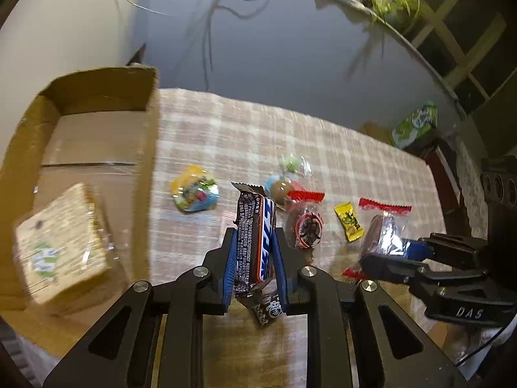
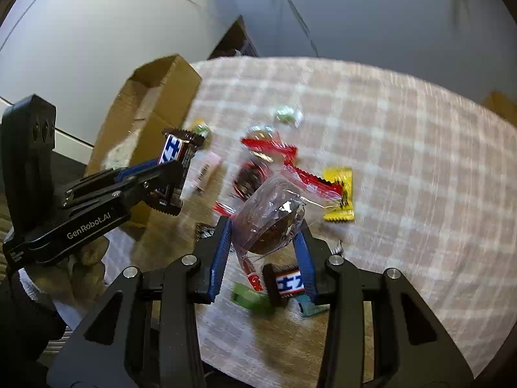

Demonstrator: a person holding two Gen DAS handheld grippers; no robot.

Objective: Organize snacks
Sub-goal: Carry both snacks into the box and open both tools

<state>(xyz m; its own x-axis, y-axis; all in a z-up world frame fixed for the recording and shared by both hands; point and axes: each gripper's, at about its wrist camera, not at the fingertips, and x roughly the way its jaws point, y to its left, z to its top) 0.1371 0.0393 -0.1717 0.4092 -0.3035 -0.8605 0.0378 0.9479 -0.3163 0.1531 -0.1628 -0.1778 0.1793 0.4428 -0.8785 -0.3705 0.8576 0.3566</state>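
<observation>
Snacks were held clamped: a chocolate bar (image 1: pixel 255 242) in the left gripper (image 1: pixel 253 252), a clear-wrapped cake (image 2: pixel 268 220) in the right gripper (image 2: pixel 263 242); each was best released low inside the cardboard box (image 1: pixel 97 90).

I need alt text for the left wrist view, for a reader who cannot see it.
The left gripper holds a dark chocolate bar upright above a checked tablecloth scattered with small wrapped snacks. An open cardboard box at left contains a cracker pack; the right gripper grips a clear-wrapped snack.

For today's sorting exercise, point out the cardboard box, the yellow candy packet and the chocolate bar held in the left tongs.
Cardboard box (image 1: pixel 97 80), left wrist view, inner back wall.
Yellow candy packet (image 2: pixel 339 194), right wrist view, wrapper middle.
Chocolate bar (image 1: pixel 257 242), left wrist view, wrapper middle.
</observation>
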